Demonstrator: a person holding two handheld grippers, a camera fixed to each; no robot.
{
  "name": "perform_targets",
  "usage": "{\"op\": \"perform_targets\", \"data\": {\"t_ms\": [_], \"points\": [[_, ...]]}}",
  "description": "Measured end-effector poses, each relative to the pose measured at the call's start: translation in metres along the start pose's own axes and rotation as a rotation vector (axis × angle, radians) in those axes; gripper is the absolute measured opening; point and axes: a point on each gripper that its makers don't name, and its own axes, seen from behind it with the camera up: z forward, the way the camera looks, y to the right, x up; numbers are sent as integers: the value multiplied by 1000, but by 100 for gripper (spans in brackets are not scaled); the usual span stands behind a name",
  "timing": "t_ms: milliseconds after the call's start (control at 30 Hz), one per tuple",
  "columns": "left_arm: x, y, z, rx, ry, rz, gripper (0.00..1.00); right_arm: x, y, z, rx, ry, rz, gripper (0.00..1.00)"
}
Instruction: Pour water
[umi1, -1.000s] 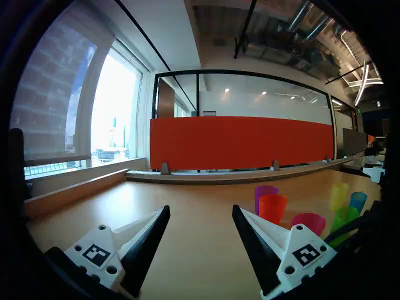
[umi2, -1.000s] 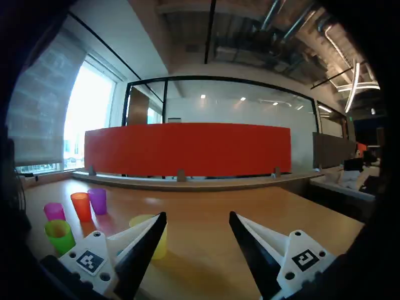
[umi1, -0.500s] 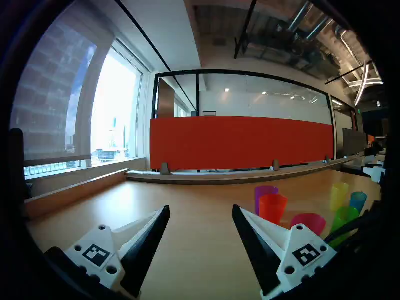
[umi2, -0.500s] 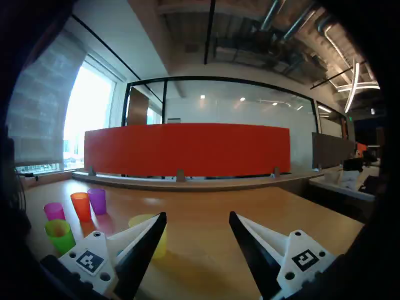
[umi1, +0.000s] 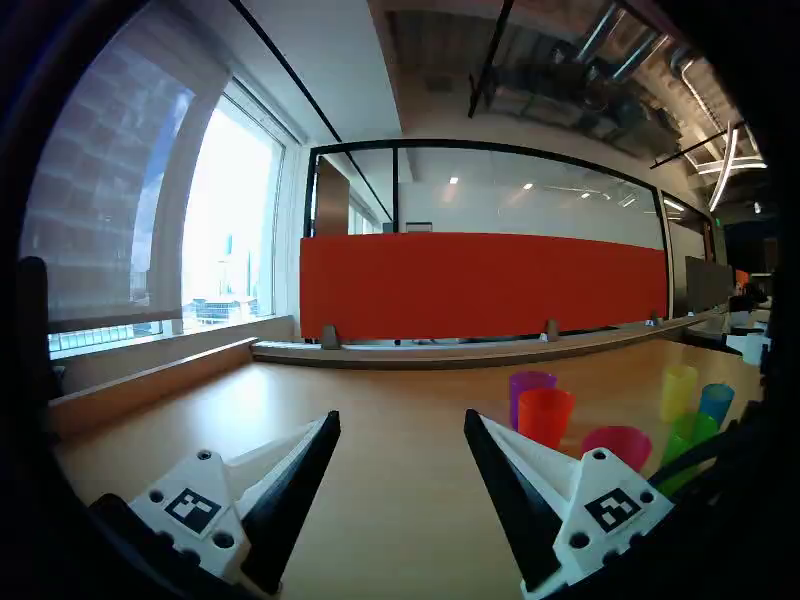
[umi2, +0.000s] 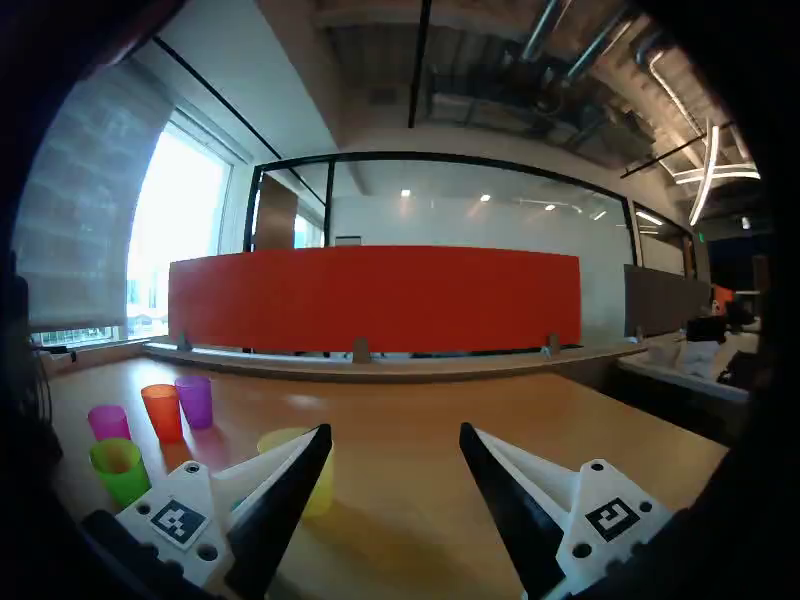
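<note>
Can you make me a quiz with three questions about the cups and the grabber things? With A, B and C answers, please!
1. In the right gripper view, what stands right beside the purple plastic cup?
A) the orange plastic cup
B) a black mug
C) a glass bottle

2. How many coloured cups does the left gripper view show on the wooden table?
A) two
B) six
C) ten

3. What is the left gripper doing?
A) open, holding nothing
B) shut on a cup
C) shut on a spoon

Answers:
1 A, the orange one stands next to the purple one.
2 B, they are purple, orange, the pink cup, the yellow cup, the blue cup and the green cup.
3 A, there is a wide gap between its fingers and only table behind it.
</note>
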Motion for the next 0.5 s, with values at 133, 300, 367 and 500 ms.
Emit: {"op": "perform_targets", "data": {"t_ms": [133, 300, 367, 500], "points": [[0, 0, 0, 0, 0, 0, 92, 0, 0, 0, 0, 0, 0, 100], [1, -1, 0, 0, 0, 0, 92, 0, 0, 0, 0, -1, 1, 99], [1, -1, 0, 0, -1, 0, 92, -1, 0, 0, 0, -1, 1, 99], [2, -1, 0, 0, -1, 0, 92, -1, 1, 0, 0, 0, 1, 99]]}}
